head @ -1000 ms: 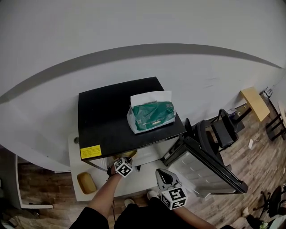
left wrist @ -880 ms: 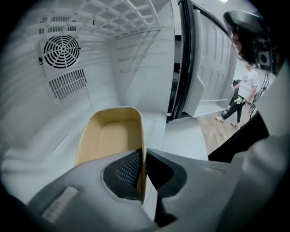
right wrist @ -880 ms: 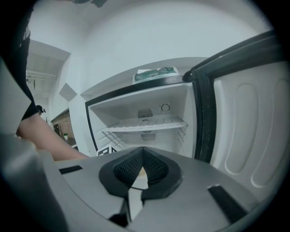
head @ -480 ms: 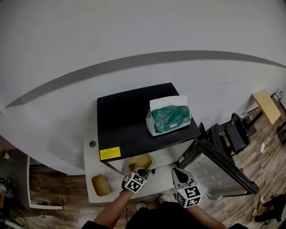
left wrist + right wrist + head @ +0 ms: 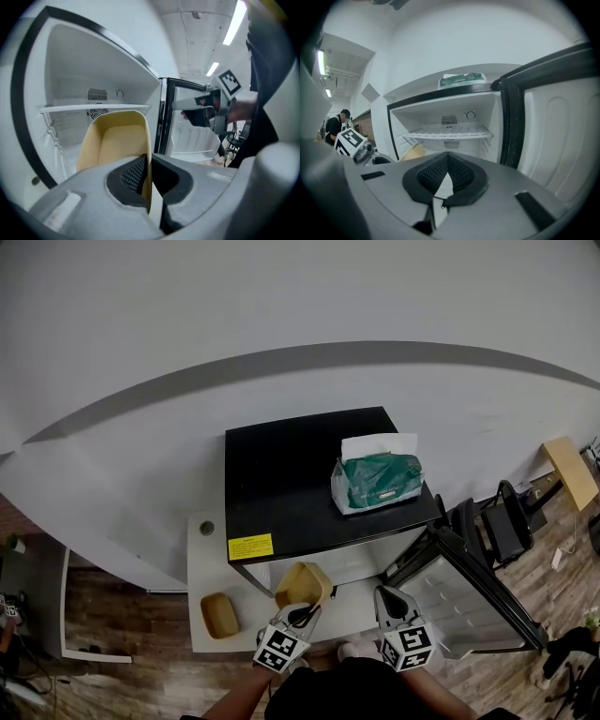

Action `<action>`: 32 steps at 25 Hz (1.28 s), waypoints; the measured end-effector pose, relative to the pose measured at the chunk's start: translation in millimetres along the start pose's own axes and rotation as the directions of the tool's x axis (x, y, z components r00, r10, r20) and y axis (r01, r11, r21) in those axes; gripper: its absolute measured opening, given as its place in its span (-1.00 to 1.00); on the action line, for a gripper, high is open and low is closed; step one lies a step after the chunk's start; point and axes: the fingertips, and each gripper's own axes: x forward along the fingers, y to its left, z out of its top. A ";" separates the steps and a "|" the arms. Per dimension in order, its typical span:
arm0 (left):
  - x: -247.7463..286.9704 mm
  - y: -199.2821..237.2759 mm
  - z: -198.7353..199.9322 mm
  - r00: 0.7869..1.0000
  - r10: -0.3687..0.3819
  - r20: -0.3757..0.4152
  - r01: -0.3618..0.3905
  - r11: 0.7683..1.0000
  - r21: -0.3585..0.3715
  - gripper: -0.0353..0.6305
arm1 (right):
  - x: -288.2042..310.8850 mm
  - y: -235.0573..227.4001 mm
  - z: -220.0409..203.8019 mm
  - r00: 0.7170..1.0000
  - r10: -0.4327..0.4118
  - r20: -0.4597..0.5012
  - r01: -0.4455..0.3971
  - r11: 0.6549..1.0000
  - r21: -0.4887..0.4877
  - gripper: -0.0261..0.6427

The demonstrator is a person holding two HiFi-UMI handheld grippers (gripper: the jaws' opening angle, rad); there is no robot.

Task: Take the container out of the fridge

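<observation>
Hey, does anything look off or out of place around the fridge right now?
Only the container stands out. The left gripper pinches one side wall, so it hangs tipped rather than flat, in front of the fridge. It looks empty, and I see nothing spilled. The fridge door stands wide open.

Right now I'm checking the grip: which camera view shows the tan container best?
The left gripper view: the tan, open-top plastic container fills the centre, its wall pinched by the left gripper. The head view shows it small, from above, by the open black fridge. The right gripper view catches only a corner.
</observation>
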 end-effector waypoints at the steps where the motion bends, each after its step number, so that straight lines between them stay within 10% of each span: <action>1: -9.5 -1.0 4.3 1.000 0.013 0.025 -0.012 1.000 -0.017 -0.83 | -1.2 1.3 0.7 1.000 0.000 0.001 0.000 1.000 -0.009 -0.93; 11: -90.3 3.9 38.8 0.943 0.257 0.210 -0.217 0.957 -0.194 -0.83 | 0.2 18.3 11.0 0.999 0.008 0.034 -0.006 0.998 -0.064 -0.93; 32: -208.6 78.8 14.2 0.780 0.570 0.258 -0.488 0.812 -0.319 -0.83 | 15.0 82.7 13.3 0.996 0.050 0.070 -0.043 0.994 -0.098 -0.93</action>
